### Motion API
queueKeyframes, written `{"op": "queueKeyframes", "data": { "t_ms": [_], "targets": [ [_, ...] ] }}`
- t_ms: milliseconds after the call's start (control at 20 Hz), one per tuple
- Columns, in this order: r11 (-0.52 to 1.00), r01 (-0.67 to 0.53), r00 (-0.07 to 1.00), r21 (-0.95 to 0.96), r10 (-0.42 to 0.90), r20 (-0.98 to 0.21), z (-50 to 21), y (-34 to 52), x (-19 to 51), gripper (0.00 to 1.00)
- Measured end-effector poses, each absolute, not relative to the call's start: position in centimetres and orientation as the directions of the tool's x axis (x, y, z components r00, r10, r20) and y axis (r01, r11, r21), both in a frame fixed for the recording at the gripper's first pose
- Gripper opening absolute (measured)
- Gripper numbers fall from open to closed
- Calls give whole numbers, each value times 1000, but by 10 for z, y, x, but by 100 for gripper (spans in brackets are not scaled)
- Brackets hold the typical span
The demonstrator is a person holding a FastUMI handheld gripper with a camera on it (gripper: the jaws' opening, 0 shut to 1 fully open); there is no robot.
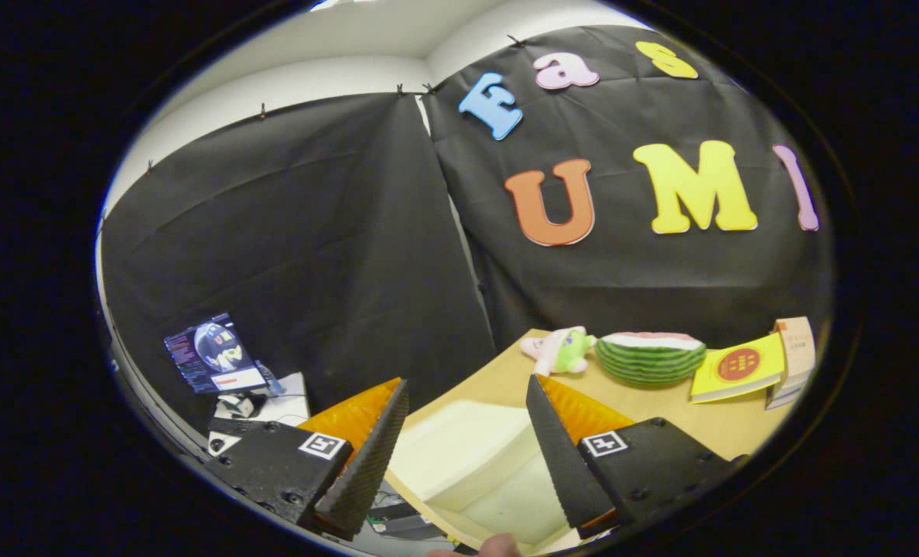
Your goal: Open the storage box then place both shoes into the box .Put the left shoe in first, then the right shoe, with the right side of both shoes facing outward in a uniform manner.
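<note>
Storage box point(467, 456) sits pale on the tabletop point(661, 402), seen between the wide, empty claw point(467, 445) fingers. Approaching off-centre, a finger might shove the box rather than open it.

Your wooden table point(661, 414) carries a row of clutter along its far edge, against the black cloth wall point(312, 232). A small plush toy point(560, 350), pink and green, lies at one end. Touching it on the far side you have a watermelon-slice cushion point(651, 357), striped green with a red and white top. Next comes a yellow book point(738, 367) with a red round mark, leaning on a tan box point(794, 357). Off the table's other side, lower down, a screen point(213, 353) glows above a white surface point(289, 402) holding dark gear too small to make out.
</note>
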State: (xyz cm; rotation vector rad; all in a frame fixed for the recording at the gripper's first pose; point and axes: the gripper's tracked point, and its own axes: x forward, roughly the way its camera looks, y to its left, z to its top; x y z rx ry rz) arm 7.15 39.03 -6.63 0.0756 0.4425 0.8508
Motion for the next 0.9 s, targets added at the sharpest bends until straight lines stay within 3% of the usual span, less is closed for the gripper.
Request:
{"op": "queueKeyframes", "data": {
  "t_ms": [350, 500, 900],
  "targets": [
    [795, -588, 698, 150, 592, -403, -79, 280, 76, 97],
    [844, -523, 709, 117, 507, -490, -111, 227, 77, 97],
    [914, -401, 608, 54, 310, -731, -231, 135, 67, 98]
  ]
}}
